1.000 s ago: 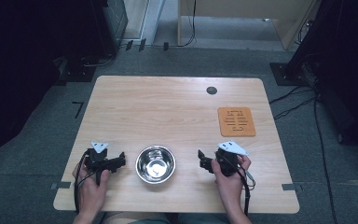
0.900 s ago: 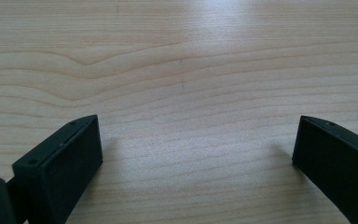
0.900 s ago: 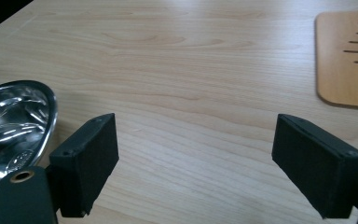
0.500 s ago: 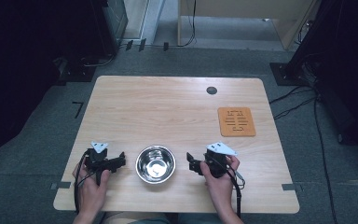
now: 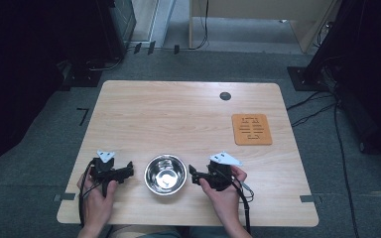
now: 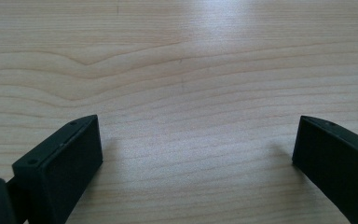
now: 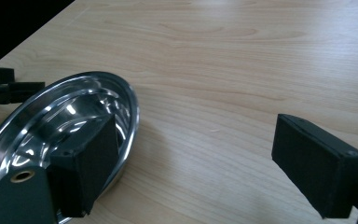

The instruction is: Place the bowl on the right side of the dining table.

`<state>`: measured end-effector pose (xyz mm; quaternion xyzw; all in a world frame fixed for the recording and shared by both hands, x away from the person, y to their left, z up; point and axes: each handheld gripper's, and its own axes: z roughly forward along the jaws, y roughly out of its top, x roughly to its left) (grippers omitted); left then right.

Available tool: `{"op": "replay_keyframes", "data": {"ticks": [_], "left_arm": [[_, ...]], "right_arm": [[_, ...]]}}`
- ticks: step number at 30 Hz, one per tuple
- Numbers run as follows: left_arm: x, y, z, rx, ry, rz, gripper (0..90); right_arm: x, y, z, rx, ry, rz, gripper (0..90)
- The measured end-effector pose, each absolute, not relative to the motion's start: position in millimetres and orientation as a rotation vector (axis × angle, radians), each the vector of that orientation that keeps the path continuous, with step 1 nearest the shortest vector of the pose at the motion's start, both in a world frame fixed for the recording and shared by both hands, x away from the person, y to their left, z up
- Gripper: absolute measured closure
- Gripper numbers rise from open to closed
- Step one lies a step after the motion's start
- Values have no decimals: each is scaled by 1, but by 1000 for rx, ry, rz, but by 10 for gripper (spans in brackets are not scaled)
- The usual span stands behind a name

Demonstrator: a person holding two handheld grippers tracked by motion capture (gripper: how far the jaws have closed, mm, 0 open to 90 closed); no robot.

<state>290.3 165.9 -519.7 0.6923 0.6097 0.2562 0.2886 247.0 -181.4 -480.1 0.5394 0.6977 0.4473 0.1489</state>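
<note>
Evidently the steel bowl [image 5: 165,173] lies just left of the right gripper [image 5: 192,176], jaws spread, empty; the left gripper [image 5: 129,171] likewise gapes.

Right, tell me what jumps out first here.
The shiny round steel bowl sits near the front edge of the pale wooden table, flanked by the left gripper and right gripper, both with jaws open. An orange square slotted mat lies far right.

- Left tongs [image 5: 128,171]: black body wearing a grey three-cornered plate, trailing a black cable.
- Right tongs [image 5: 192,174]: showing the same black build, plate and cable.
- Jaws: flat black blocks bearing small screw holes; forearms going bare, unsleeved.
</note>
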Motion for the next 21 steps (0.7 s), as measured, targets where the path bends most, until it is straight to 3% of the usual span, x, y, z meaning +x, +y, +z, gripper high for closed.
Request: {"op": "replay_keyframes", "data": {"ticks": [13,14,15,21], "left_arm": [[290,166,-520,1848,1628,683,12],[290,166,-520,1848,1627,683,12],[290,166,-520,1848,1628,683,12],[290,166,-520,1848,1628,684,12]], "right_arm": [[250,-160,-491,1568,2098,1298,157],[250,-158,-492,1574,2103,1297,192],[251,-158,-494,1566,2119,1338,309],[255,-156,-498,1589,2132,1390,377]]}}
